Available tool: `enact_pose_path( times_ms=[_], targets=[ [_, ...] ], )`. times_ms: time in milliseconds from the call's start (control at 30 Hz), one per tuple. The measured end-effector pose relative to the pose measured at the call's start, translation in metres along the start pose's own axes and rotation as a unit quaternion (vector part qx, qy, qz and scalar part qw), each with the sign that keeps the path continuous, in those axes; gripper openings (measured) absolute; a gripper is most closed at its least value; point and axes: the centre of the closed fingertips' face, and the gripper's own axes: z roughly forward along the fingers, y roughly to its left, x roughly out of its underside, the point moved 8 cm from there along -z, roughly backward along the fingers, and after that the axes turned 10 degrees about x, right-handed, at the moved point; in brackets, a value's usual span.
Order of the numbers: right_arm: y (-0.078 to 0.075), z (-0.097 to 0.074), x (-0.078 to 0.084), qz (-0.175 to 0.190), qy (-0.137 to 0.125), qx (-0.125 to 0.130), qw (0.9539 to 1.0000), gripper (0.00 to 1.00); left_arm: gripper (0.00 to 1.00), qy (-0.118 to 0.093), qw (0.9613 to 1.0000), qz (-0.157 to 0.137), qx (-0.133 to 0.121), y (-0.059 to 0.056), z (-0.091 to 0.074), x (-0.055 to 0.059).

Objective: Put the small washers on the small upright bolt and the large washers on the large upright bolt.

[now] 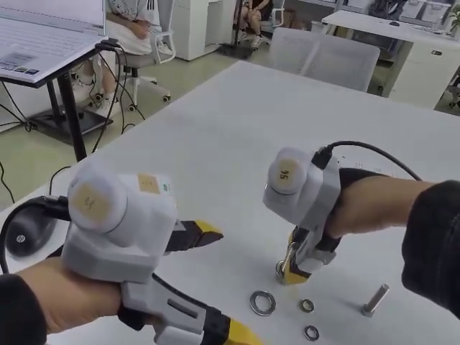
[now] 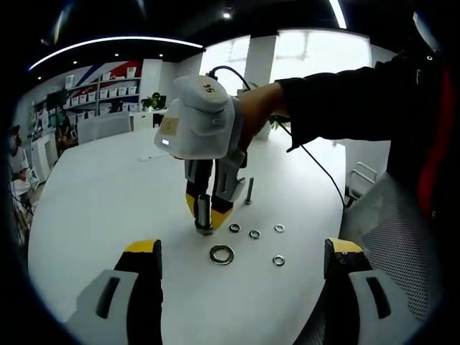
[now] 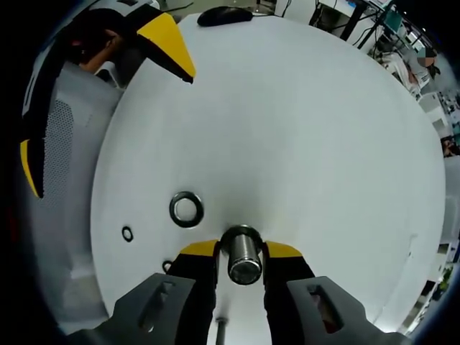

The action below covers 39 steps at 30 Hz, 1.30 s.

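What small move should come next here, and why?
Probably lower the open left hand-held gripper onto the large washer and close on it: the right hand-held gripper pinches the large bolt upright on the table, and that washer lies flat beside it.

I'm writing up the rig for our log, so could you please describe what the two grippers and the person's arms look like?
Both the left gripper and right gripper have grey-white bodies, black jaws with yellow tips, and a round tan sticker on a domed top. A black cable runs from the right one. The person wears dark sleeves.
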Motion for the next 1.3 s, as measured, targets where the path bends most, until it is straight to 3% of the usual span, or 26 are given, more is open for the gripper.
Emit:
enact_pose_path(
  times_ms=[800,1300],
  targets=[
    [-0.005,-0.017,0.022,0.040,-0.010,0.013,0.9991,0.32,0.94,-0.002,1.0000,0.003,0.000,0.000,0.000,-0.002],
    [0.014,-0.026,0.034,0.054,-0.009,0.016,0.9984,0.32,0.93,-0.004,1.0000,0.006,0.002,0.000,-0.001,-0.003]
  ],
)
